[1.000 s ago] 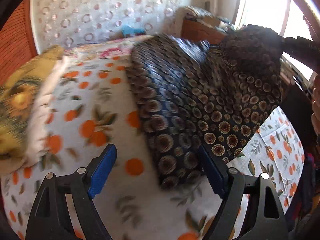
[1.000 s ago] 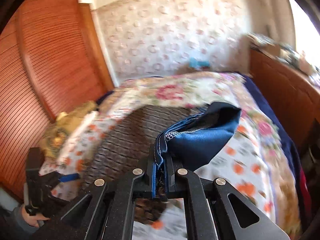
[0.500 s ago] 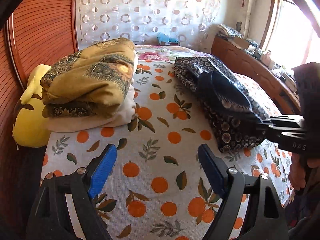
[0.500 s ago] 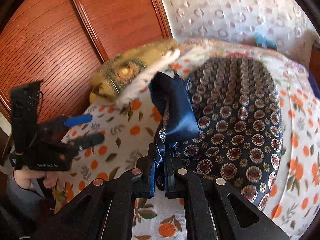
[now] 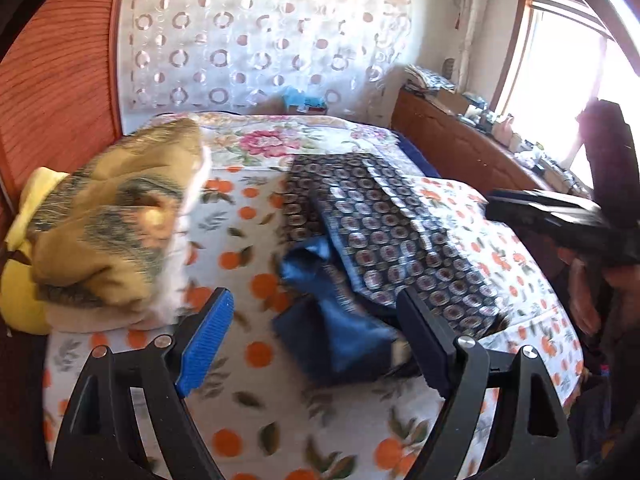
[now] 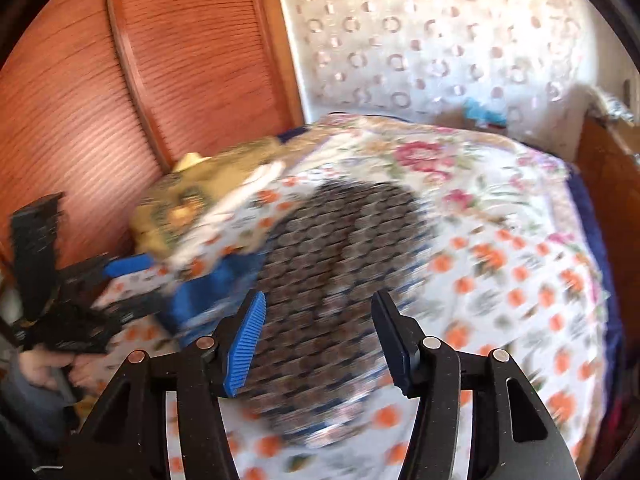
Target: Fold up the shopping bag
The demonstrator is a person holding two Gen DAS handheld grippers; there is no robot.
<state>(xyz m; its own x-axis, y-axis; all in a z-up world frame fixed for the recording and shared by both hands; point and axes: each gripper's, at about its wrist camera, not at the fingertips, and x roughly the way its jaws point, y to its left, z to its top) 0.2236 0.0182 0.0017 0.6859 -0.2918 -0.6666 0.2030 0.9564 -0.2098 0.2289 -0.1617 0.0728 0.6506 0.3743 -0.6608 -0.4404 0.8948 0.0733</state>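
The shopping bag (image 5: 384, 236), dark with a ringed medallion print, lies folded lengthwise on the bed's orange-print sheet (image 5: 256, 356). Its plain blue lining (image 5: 332, 320) spills out at the near end. My left gripper (image 5: 316, 340) is open above the sheet, with the blue lining beyond its fingertips and nothing between them. My right gripper (image 6: 316, 340) hovers over the blurred bag (image 6: 340, 264); its jaws are opening and nothing is between them. In the right wrist view the left gripper (image 6: 116, 284) shows at the left edge, near the blue lining (image 6: 212, 292).
A folded yellow-brown blanket on a white one (image 5: 116, 232) and a yellow cushion (image 5: 20, 288) sit at the left of the bed. A slatted wooden wardrobe (image 6: 120, 100) stands behind them. A cluttered wooden sideboard (image 5: 472, 140) runs under the window at the right.
My right gripper has let go of the blue lining edge and opened; the fabric has dropped onto the bed. The left gripper stayed open and its view swung over the bag's near end.
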